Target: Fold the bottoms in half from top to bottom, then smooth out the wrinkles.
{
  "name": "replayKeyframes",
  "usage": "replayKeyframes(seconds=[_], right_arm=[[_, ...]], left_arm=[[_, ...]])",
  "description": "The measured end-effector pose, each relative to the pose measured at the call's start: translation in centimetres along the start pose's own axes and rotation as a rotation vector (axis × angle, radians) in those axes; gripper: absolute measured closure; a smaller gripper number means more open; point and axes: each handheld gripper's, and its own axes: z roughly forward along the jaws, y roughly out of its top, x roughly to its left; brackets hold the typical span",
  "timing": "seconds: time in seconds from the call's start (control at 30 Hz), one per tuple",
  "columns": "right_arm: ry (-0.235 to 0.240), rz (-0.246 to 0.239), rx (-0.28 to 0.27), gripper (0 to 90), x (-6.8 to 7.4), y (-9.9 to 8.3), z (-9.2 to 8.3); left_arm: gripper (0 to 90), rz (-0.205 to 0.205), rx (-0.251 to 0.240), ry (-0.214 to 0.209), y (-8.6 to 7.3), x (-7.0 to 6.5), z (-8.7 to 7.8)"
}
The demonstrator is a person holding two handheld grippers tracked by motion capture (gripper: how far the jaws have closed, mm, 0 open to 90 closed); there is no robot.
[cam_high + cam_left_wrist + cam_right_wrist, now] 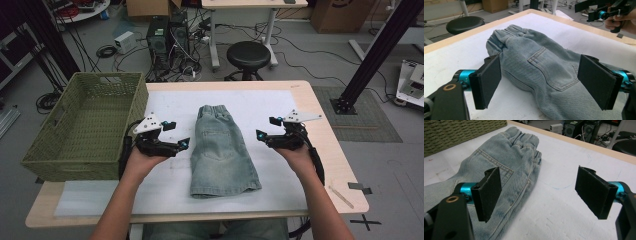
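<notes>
Folded denim shorts [221, 150] flat on white mat [280, 190], left gripper [177, 135] and right gripper [265, 127] flanking, both jaws wide open, holding nothing

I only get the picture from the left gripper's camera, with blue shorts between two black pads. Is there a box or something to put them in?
Observer: Yes. A green woven basket sits at the table's left end, beside the left gripper.
Operator: Is anything in it?
Observer: From the high view its inside looks bare.
Operator: Are the shorts all spread out?
Observer: No. The denim shorts lie folded lengthwise, waistband at the far end, hems toward the person.
Operator: What's the other gripper doing?
Observer: The right gripper is open on the shorts' other side, holding nothing.
</notes>
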Motion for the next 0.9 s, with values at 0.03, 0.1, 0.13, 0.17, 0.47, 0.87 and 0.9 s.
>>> replayKeyframes(seconds=[0.03,0.1,0.13,0.17,0.47,0.87,0.9], right_arm=[[-0.001,-0.005,-0.002,21.4,-0.1,0.0,0.0],[-0.004,-0.002,-0.005,21.4,-0.1,0.0,-0.1],[-0.004,-0.002,-0.004,21.3,-0.2,0.0,-0.2],[-0.005,-0.004,-0.004,21.3,-0.2,0.0,-0.2],[-0.021,0.001,-0.015,21.2,-0.5,0.0,-1.0],[-0.029,-0.005,-0.012,20.9,-0.5,0.4,-0.8],[-0.031,-0.003,-0.010,20.8,-0.5,0.3,-0.7]], left_arm=[[19.2,-0.001,0.001,0.002,0.0,0.0,0.0],[19.2,-0.004,-0.001,-0.005,-0.1,0.2,0.0],[19.2,-0.007,0.002,-0.007,-0.2,0.3,0.1],[19.2,-0.007,0.005,-0.008,-0.3,0.4,0.1],[19.2,-0.004,0.014,-0.003,-0.8,0.2,0.1],[19.2,-0.018,0.019,-0.013,-1.0,0.2,0.7],[19.2,-0.021,0.018,-0.016,-1.0,0.3,0.8]])
